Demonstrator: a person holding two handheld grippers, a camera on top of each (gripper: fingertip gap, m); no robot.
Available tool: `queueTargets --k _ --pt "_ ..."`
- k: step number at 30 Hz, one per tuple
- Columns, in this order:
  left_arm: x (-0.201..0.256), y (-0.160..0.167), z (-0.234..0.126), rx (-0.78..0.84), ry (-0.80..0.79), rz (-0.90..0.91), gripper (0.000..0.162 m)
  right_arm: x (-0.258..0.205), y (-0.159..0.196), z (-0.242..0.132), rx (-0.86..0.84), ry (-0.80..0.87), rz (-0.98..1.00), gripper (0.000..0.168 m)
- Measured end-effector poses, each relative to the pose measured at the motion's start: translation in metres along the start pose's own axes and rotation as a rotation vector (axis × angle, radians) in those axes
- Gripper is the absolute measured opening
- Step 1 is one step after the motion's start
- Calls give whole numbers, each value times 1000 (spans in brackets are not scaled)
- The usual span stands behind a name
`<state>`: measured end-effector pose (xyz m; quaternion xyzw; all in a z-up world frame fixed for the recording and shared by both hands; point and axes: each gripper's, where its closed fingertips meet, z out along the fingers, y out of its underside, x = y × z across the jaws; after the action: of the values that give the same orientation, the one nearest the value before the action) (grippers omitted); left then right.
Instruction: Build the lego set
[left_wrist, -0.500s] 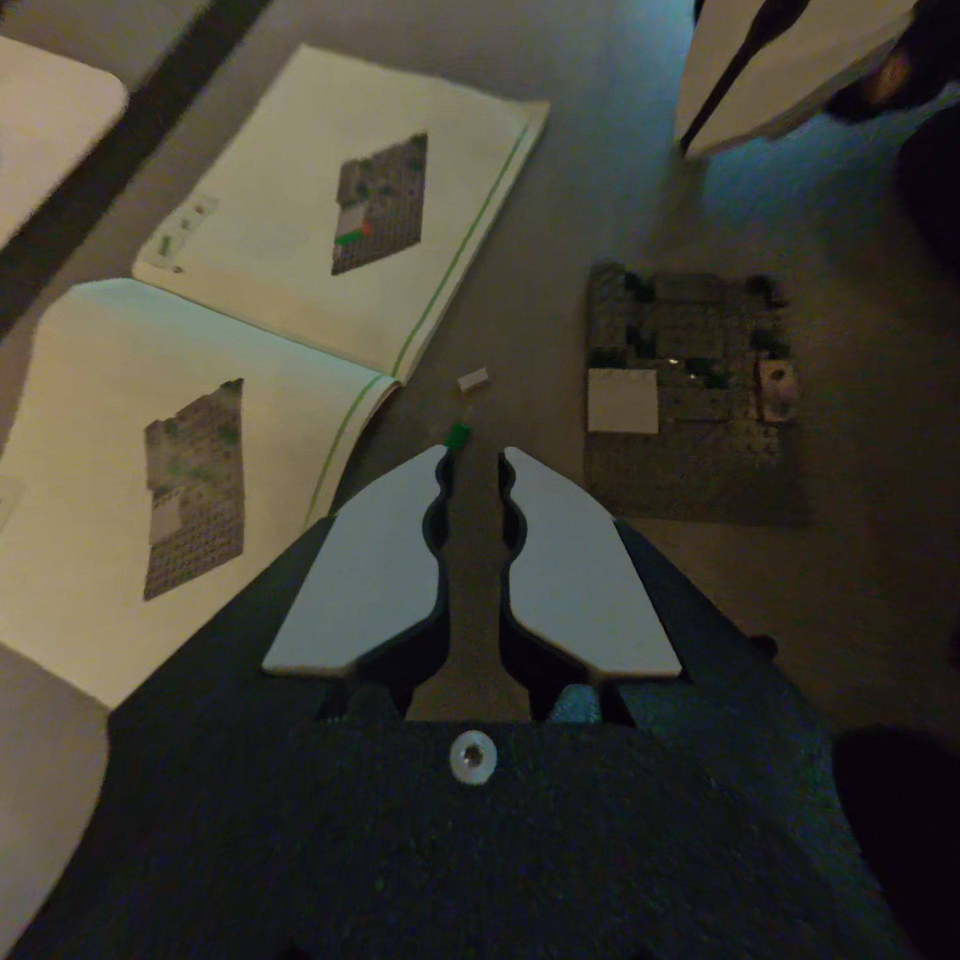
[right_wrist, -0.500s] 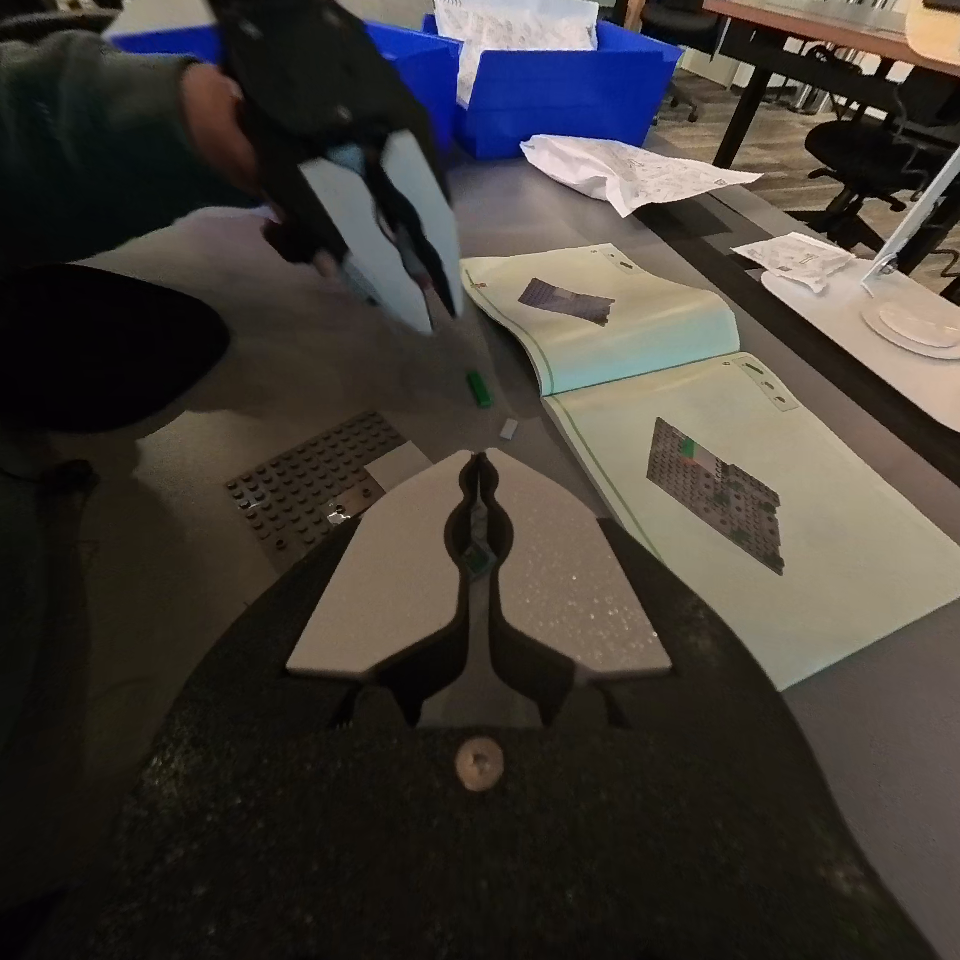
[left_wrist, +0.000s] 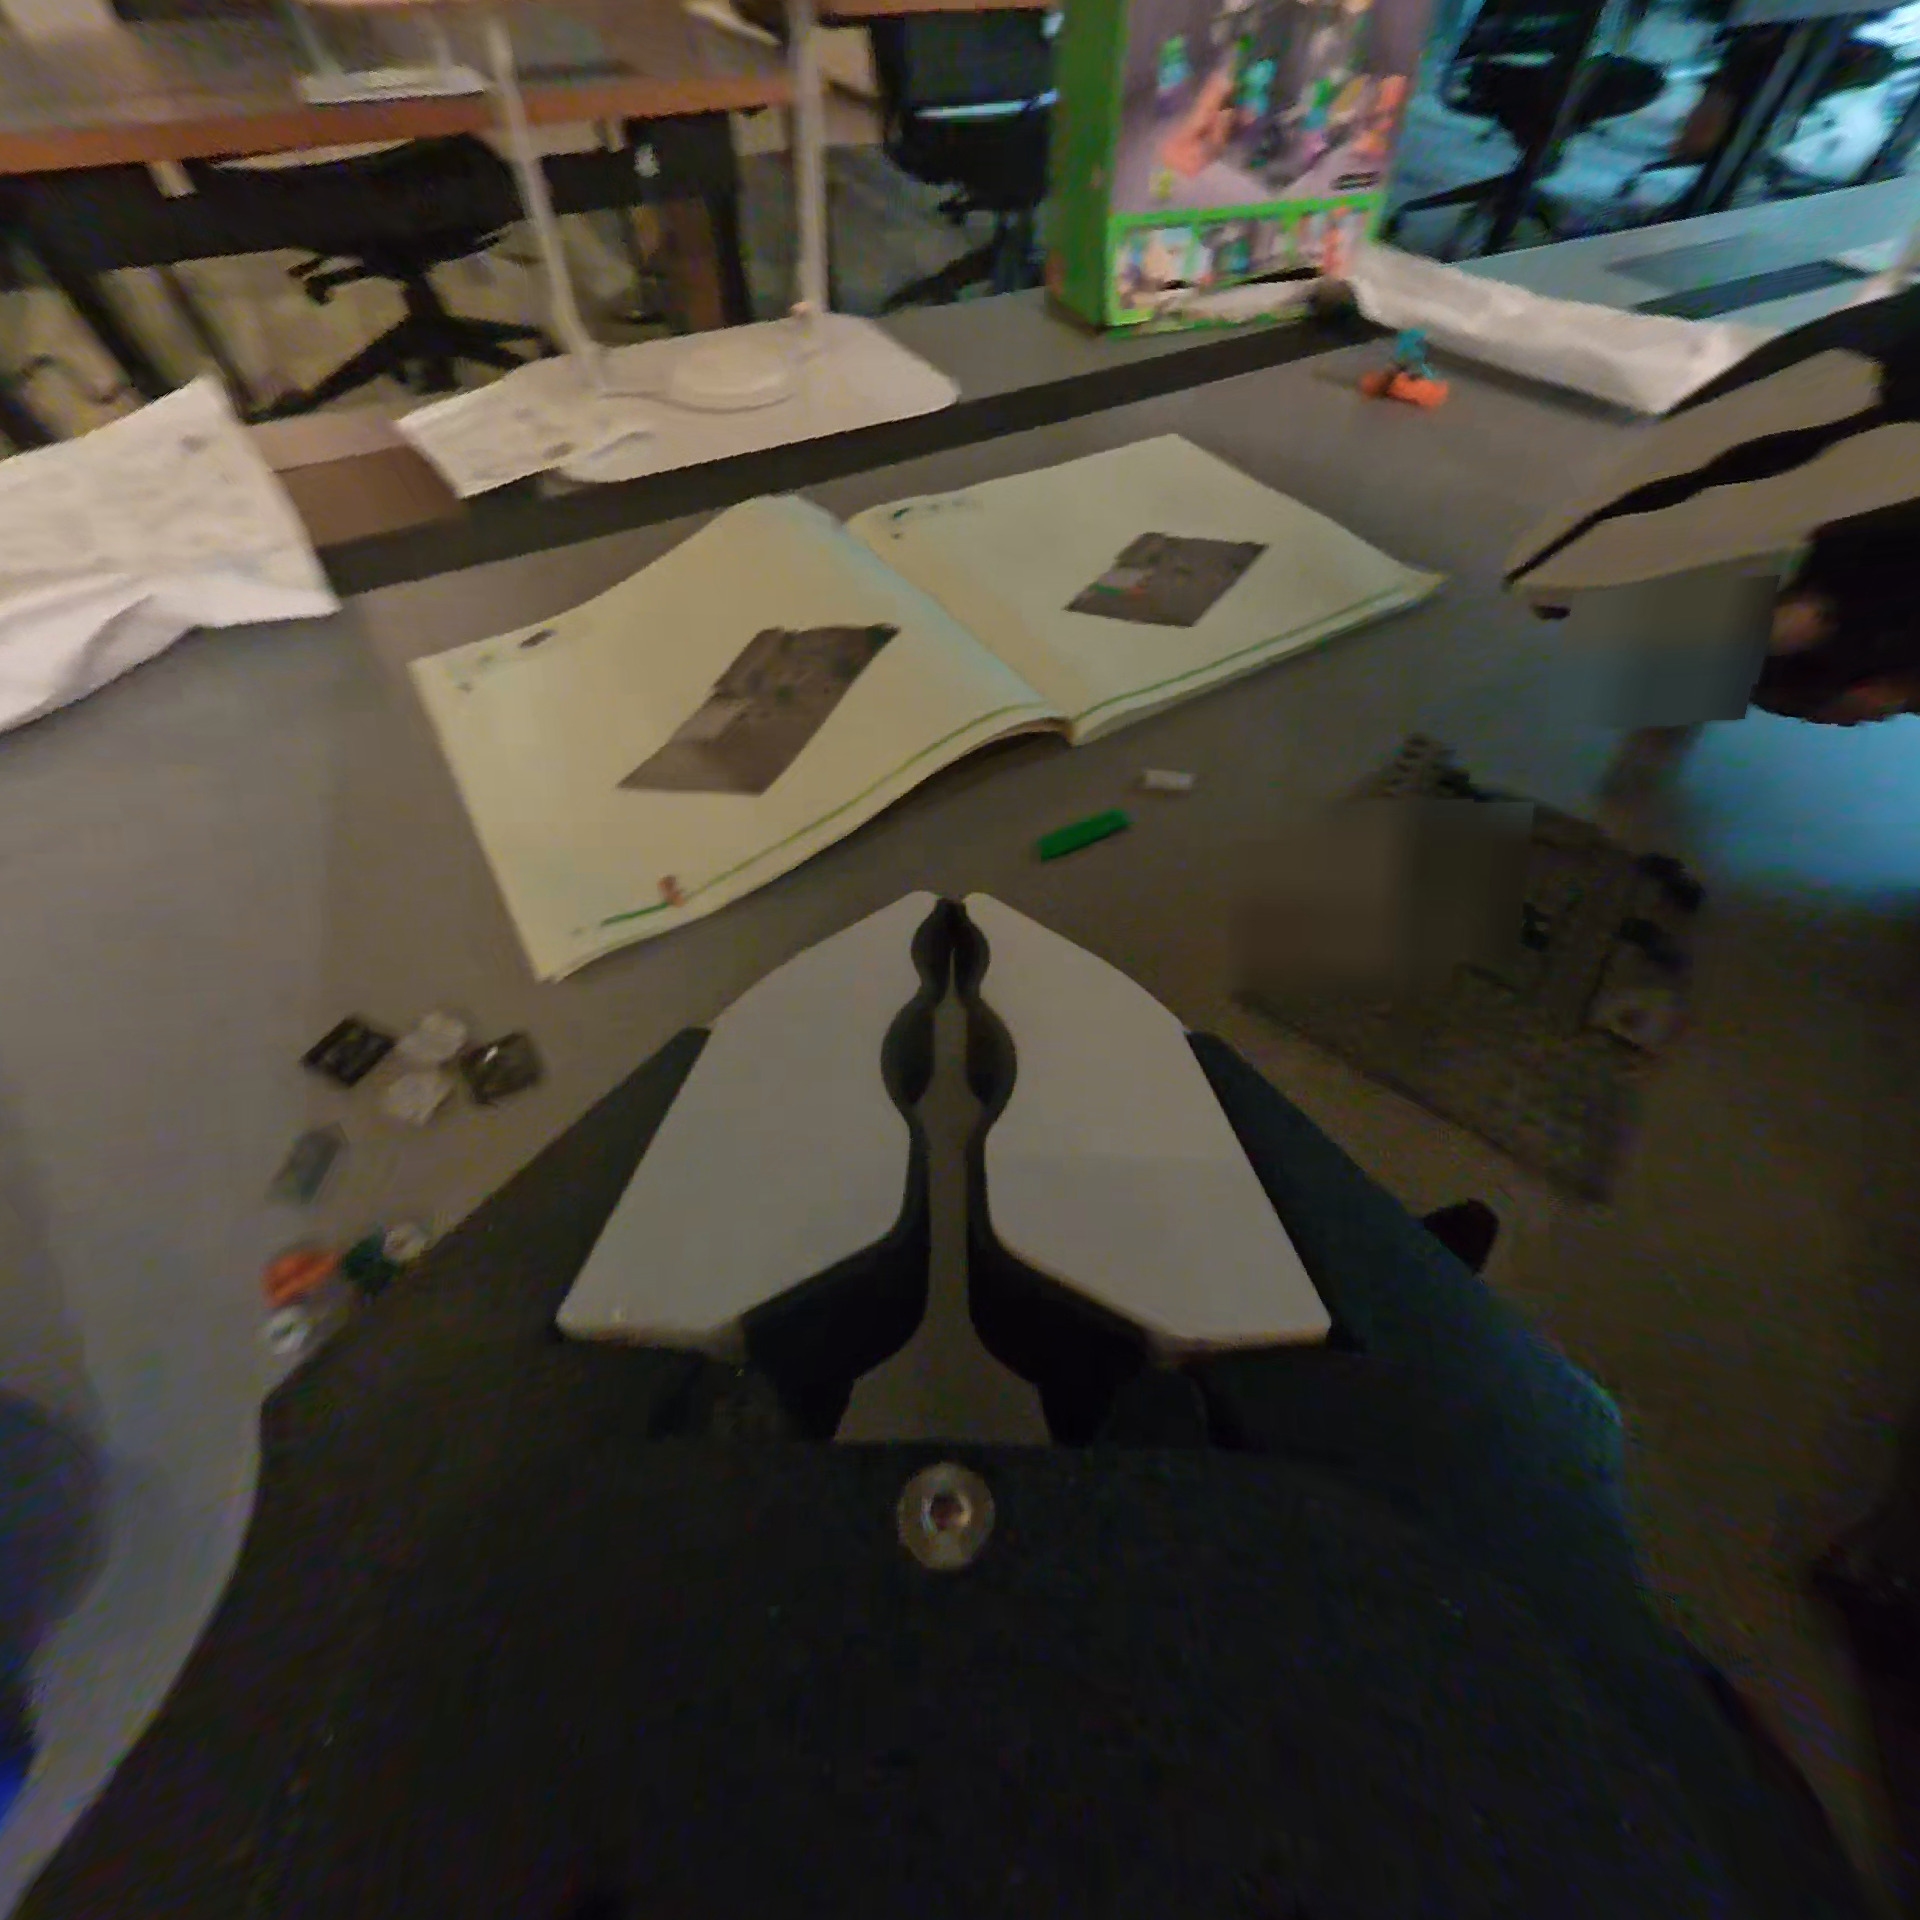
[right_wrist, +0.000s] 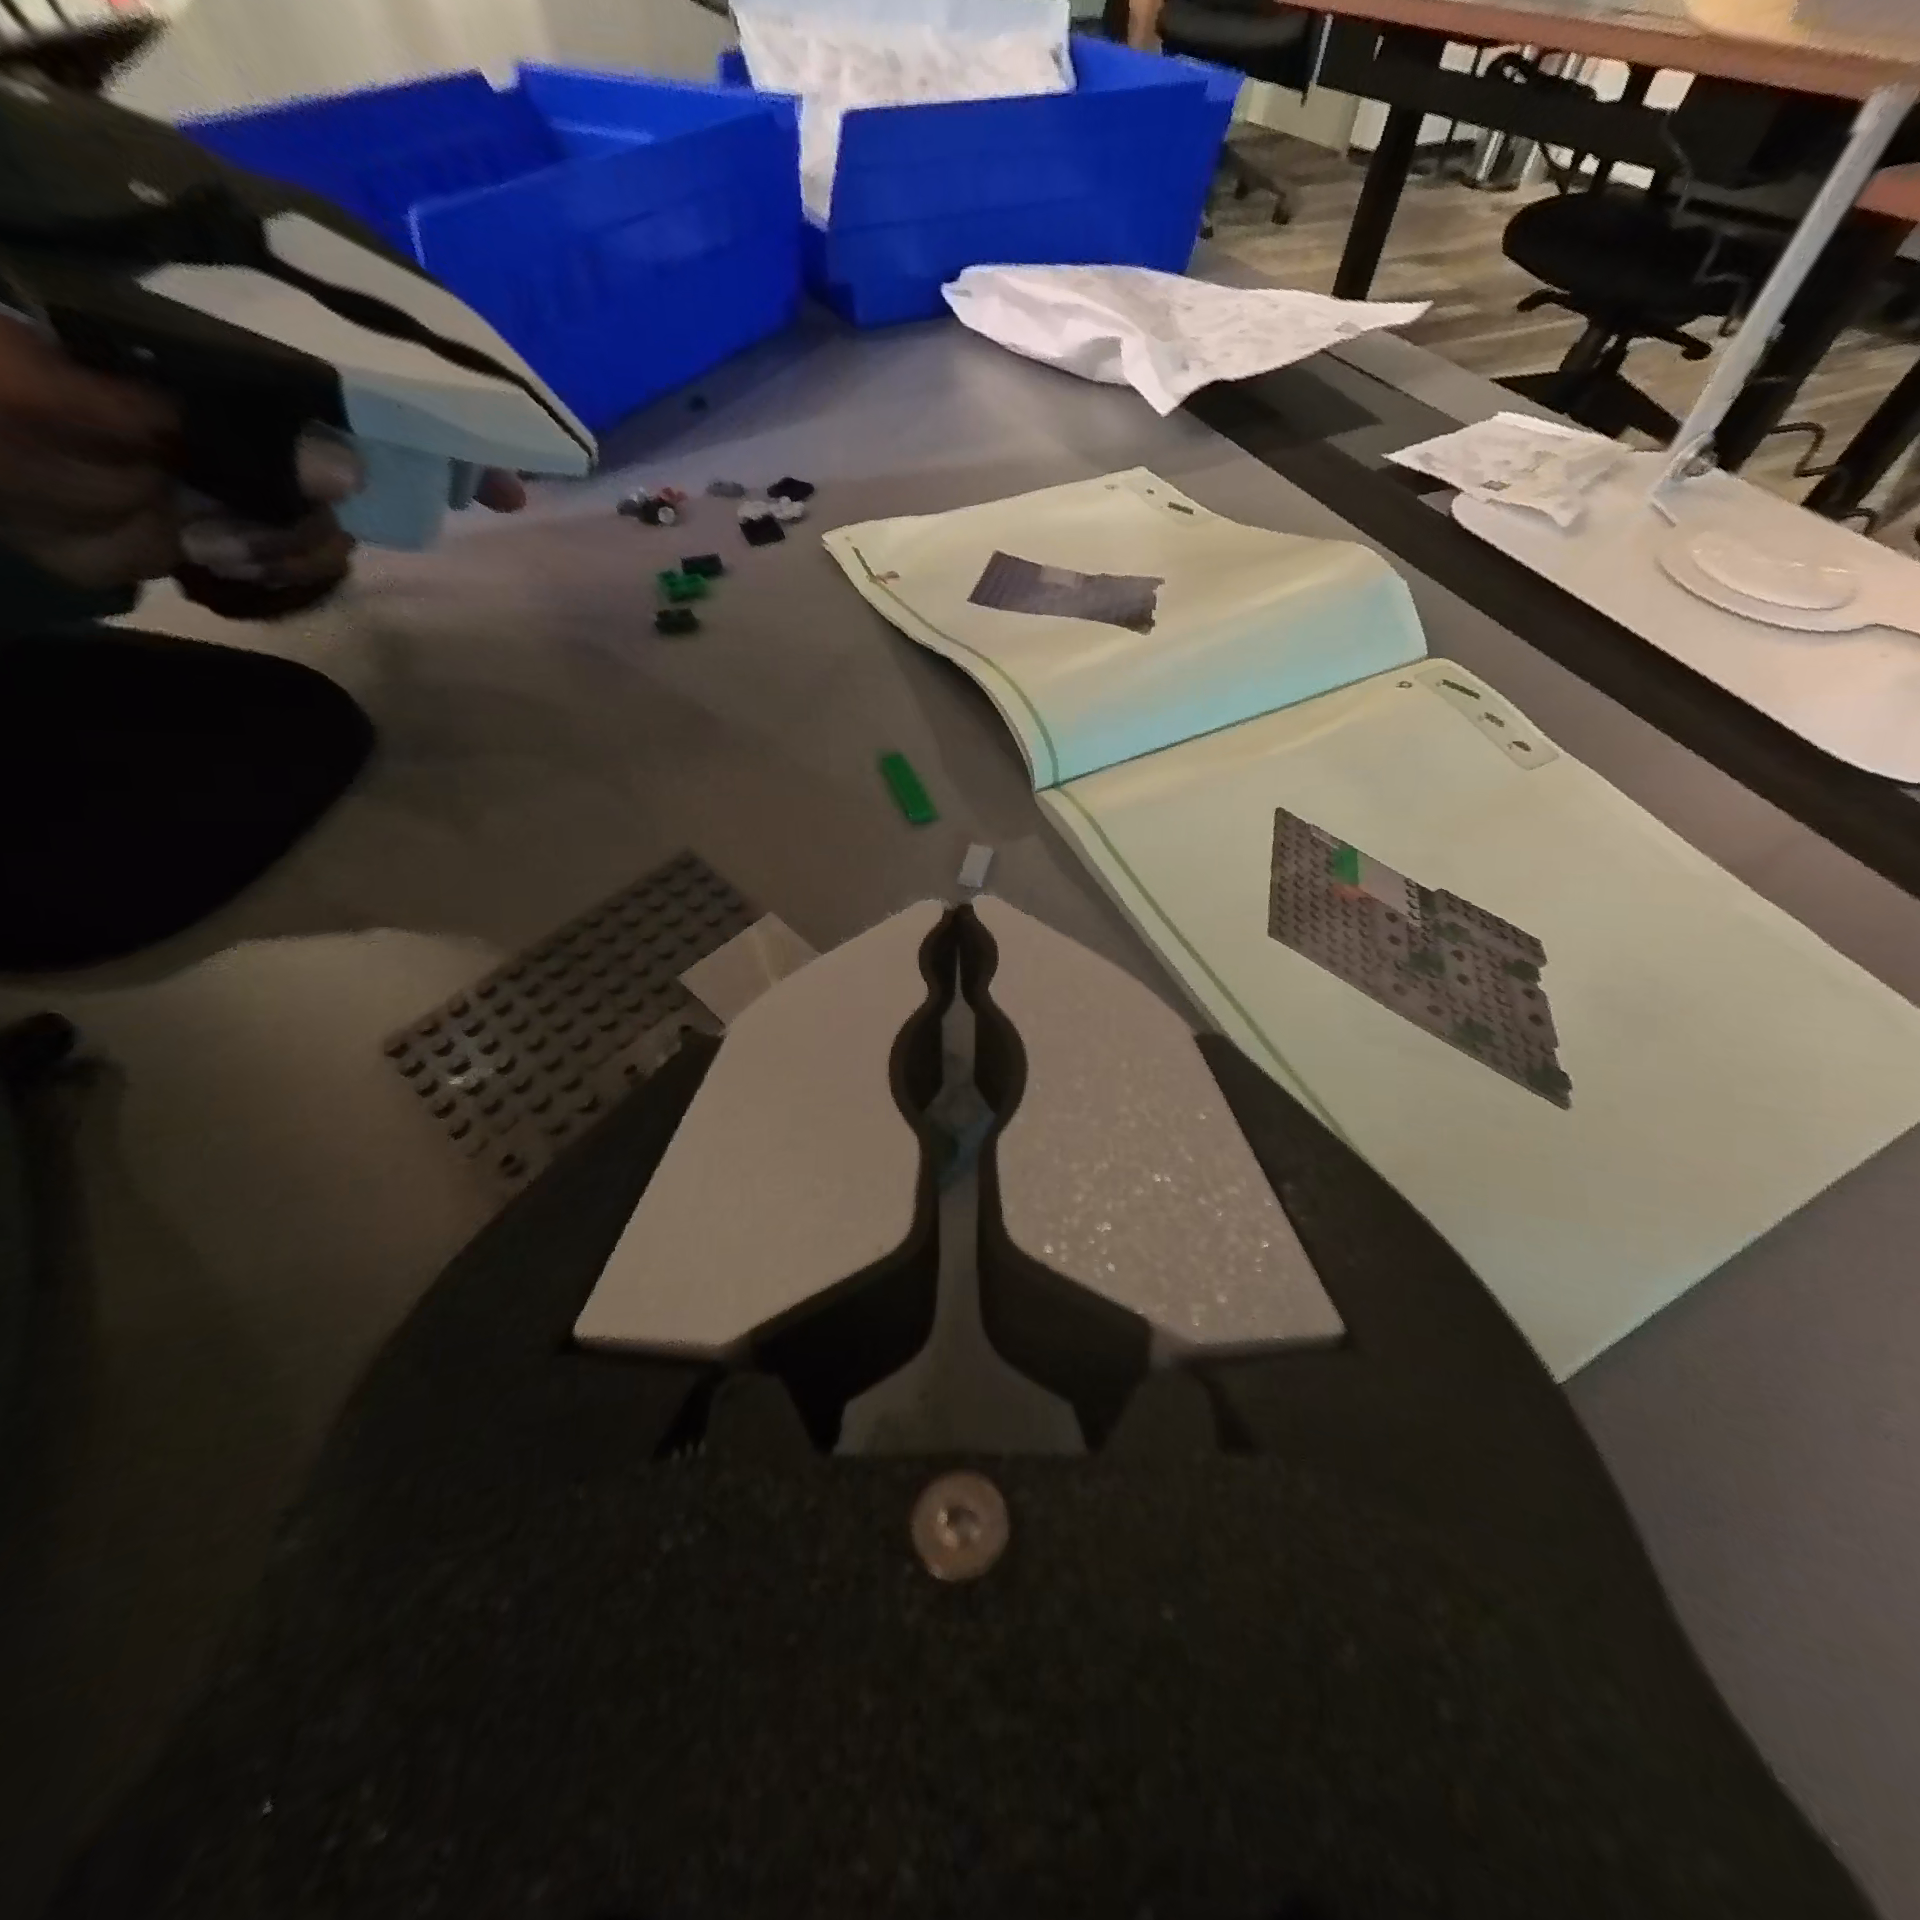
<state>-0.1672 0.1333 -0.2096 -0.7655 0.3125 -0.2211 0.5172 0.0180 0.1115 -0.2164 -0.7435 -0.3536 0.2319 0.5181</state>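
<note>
The dark grey baseplate (right_wrist: 551, 1029) with a white tile (right_wrist: 748, 961) lies on the grey table, partly under my right gripper (right_wrist: 961, 914). That gripper is shut, and bits of the build show through the gap behind its tips. A green piece (right_wrist: 906, 788) and a small pale piece (right_wrist: 975, 864) lie loose just beyond it. My left gripper (left_wrist: 951, 914) is shut and empty, held above the table, short of the green piece (left_wrist: 1084, 834). The baseplate (left_wrist: 1507, 987) is blurred at its right. The left gripper also shows in the right wrist view (right_wrist: 561, 436), held in a hand.
An open instruction booklet (left_wrist: 831, 675) (right_wrist: 1403, 987) lies behind the pieces. Several small loose pieces (right_wrist: 717, 540) (left_wrist: 416, 1060) lie to the left. Blue bins (right_wrist: 623, 239), a crumpled paper bag (right_wrist: 1174, 322), the set's box (left_wrist: 1226, 156) and a small orange figure (left_wrist: 1408, 374) stand farther back. Left tips to right tips: about 20 centimetres.
My left gripper has shut, lifted off from above the green piece and tilted up to face forward. The green piece stays on the table. My right gripper stays shut over the baseplate.
</note>
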Motion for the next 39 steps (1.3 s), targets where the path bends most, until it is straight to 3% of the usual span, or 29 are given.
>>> queueTargets --k 7,16,19,25,32,35,39 --pt "-50 20 -31 -9 -187 -87 0 -28 -14 23 -27 -106 -136 0" --pt "-89 36 -51 -73 -301 -78 0 -81 -80 106 -11 -322 -374 3" --pt "-117 36 -53 -179 -386 -15 18 -95 -92 115 30 -349 -371 3" --pt "-130 35 -29 -346 -378 39 21 -101 -91 105 36 -347 -366 3" --pt "-118 41 -3 -422 -369 73 26 -80 -77 77 44 -326 -283 2" --pt "-122 36 -16 -458 -428 121 27 -74 -68 67 36 -322 -270 2" --pt "-129 -10 -64 -345 -569 143 39 -69 -61 52 48 -322 -248 2"
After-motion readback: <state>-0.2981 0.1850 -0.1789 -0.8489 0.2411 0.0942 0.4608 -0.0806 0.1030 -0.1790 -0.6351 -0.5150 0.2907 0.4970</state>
